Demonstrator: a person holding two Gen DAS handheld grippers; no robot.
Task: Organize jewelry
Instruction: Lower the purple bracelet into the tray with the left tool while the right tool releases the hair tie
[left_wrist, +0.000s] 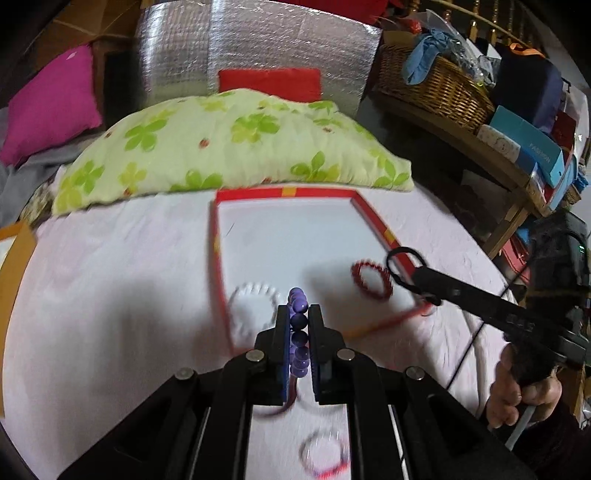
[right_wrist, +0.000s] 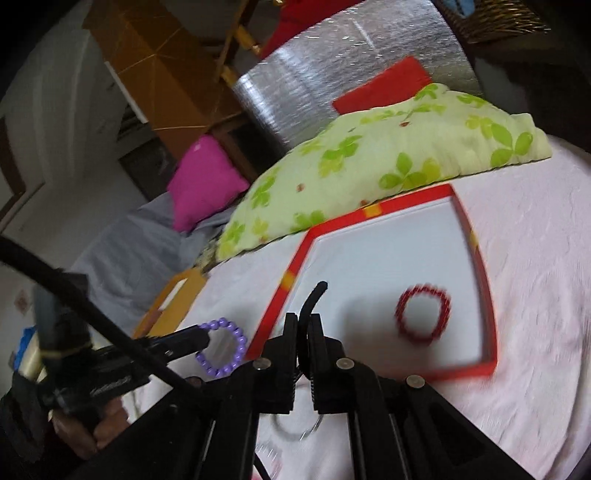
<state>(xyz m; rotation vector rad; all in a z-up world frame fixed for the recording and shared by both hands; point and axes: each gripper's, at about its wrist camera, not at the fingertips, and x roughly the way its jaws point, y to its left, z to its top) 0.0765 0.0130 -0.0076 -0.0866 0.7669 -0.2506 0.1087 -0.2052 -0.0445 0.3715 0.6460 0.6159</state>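
Purple bead bracelet (left_wrist: 298, 332) pinched in left claw (left_wrist: 298, 314), red bracelet (right_wrist: 424, 314) in tray (right_wrist: 373, 211)

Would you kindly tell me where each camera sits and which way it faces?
Left wrist: rides the left gripper, shut on the purple bracelet, facing the red-rimmed tray and floral pillow; the right gripper and its hand show at right.
Right wrist: rides the right gripper, shut on a black loop, facing the same tray; the left gripper shows at left.
Shared: tray, red bracelet, pillow, purple bracelet.
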